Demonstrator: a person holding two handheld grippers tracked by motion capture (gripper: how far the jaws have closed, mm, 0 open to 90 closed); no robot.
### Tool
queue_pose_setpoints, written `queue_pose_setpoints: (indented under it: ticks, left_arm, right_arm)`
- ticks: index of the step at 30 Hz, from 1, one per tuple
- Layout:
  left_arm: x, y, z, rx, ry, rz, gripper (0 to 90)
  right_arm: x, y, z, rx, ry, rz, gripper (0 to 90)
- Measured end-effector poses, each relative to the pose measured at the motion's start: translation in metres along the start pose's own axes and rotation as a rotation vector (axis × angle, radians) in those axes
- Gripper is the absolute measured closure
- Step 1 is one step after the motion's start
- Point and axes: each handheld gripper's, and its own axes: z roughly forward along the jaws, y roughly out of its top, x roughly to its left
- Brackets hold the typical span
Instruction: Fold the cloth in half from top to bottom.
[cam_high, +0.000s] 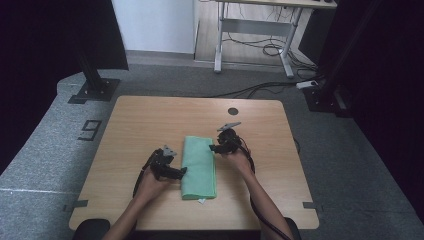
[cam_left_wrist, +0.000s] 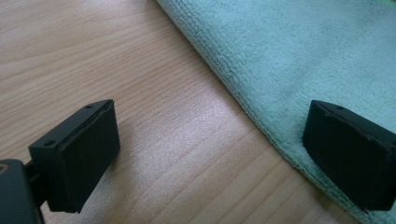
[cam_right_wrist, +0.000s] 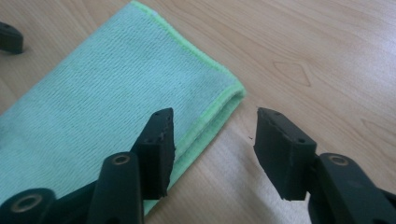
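1. On the wooden table (cam_high: 150, 115), seen from the high view, a folded green cloth (cam_high: 199, 167) lies lengthwise near the person's edge. The left gripper (cam_high: 181, 172) sits at its left long edge and the right gripper (cam_high: 214, 148) at its right edge near the far corner, probably so each can take one side for another fold.
2. Along the left gripper (cam_left_wrist: 210, 154) view, the jaws stand wide apart with nothing pinched. One pad hangs over bare wood, the other over the cloth (cam_left_wrist: 299, 51), so they straddle its folded edge, ready to close on it.
3. Along the right gripper (cam_right_wrist: 212, 144) view, the jaws are partly open and grip nothing. One pad is over the cloth (cam_right_wrist: 102, 88) by its lime-trimmed edge, the other over bare table beside the corner.
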Motion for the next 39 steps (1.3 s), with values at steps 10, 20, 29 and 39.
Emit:
queue_pose_setpoints:
  ticks: [10,20,29,39]
  left_arm:
    - [0.000,0.000,0.000,0.000,0.000,0.000,3.9]
    - [0.000,0.000,0.000,-0.001,-0.001,-0.001,3.9]
    - [0.000,0.000,0.000,-0.001,0.000,-0.001,3.9]
    - [0.001,0.000,0.000,0.000,-0.004,0.004,3.9]
  right_arm:
    - [-0.004,0.009,0.013,-0.004,-0.003,-0.013,56.2]
    - [-0.006,0.020,0.026,0.020,-0.025,-0.031,52.3]
    - [-0.010,0.018,0.039,0.042,-0.014,-0.021,47.0]
    - [-0.006,0.021,0.037,0.068,0.063,-0.030,81.2]
